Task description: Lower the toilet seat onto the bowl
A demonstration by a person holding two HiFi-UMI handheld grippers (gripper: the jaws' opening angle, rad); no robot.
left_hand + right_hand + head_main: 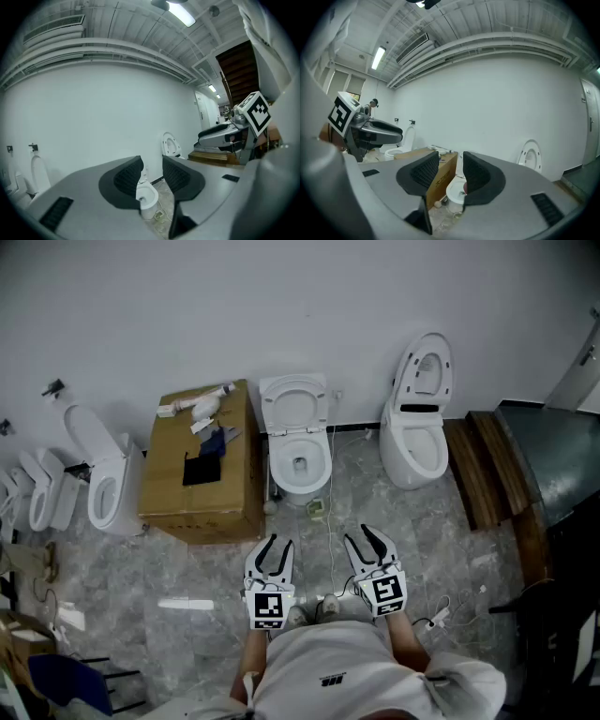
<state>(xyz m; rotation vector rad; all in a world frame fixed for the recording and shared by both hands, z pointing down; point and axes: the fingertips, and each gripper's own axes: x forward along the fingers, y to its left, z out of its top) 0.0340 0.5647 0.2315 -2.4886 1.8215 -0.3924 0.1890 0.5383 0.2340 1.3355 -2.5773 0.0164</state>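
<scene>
A white wall (281, 306) runs across the back, with a grey marbled floor (187, 568) in front of it. Several white toilets stand along the wall. A wooden platform (483, 470) lies at the right.

A large cardboard box (202, 474) sits on the floor just left of the middle toilet (300, 465). This toilet's bowl has its long axis running from the wall straight toward the person, with the rounded front end nearest them.

The toilet seat (294, 404) is raised and stands upright at the back of the bowl, against the wall. Its long axis runs up from the hinge, and its open ring faces out toward the person. It is well apart from the bowl's rim except at the hinge.

Another toilet (417, 432) to the right is angled, its lid also up. A third toilet (103, 479) stands left of the box, with more beyond it.

The person stands facing the middle toilet with both tools held out low and pointing at it, well short of the bowl. The left hand-held gripper (279, 542) has its jaws a narrow gap apart with nothing between them, and its own view shows only the distant bowl through the gap. The right hand-held gripper (360, 534) is likewise narrowly parted and holds nothing.

White fittings (202, 407) and dark flat pieces (208, 451) lie on top of the box. A small object (317, 508) rests on the floor at the toilet's foot, and a thin cable (330, 540) trails past it.
</scene>
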